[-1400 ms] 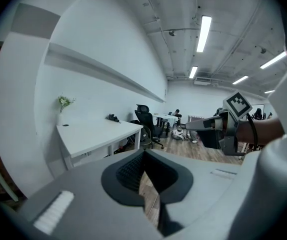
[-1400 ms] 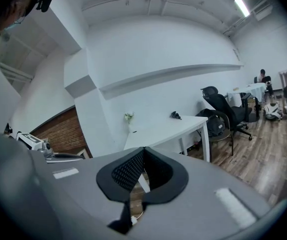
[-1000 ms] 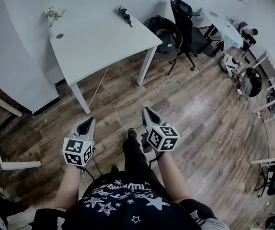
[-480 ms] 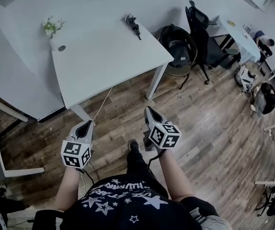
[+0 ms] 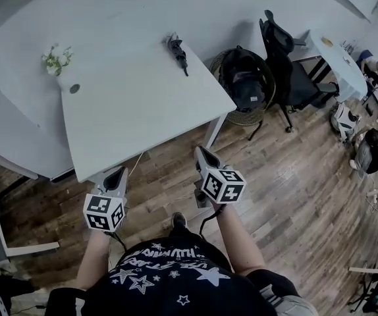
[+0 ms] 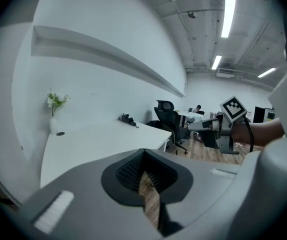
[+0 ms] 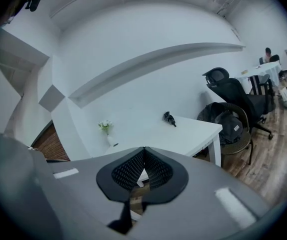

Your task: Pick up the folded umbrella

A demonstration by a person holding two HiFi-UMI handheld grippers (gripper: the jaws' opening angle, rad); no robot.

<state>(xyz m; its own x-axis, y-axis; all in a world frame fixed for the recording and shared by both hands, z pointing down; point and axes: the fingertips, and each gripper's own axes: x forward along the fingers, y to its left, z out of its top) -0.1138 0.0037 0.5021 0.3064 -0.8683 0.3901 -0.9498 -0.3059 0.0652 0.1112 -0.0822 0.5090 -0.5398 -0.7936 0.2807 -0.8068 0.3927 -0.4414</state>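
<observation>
Lately the wide white counter [image 5: 130, 110] has drawn nearer; left gripper [image 5: 118, 172] and right gripper [image 5: 201, 153] (jaws closed, empty) reach its near edge, the black folded umbrella [image 5: 177, 50] lying far across, unreached.

Far edge: we spot the black folded umbrella [image 5: 178, 50] on the white rectangular table [image 5: 130, 117].
Far-left corner: small white flower vase [image 5: 56, 64].
Right of it: black office chair [image 5: 286, 61].

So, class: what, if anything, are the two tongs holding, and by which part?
Nothing. The left tongs and the right tongs are both shut and empty; the folded umbrella lies untouched on the white table.
</observation>
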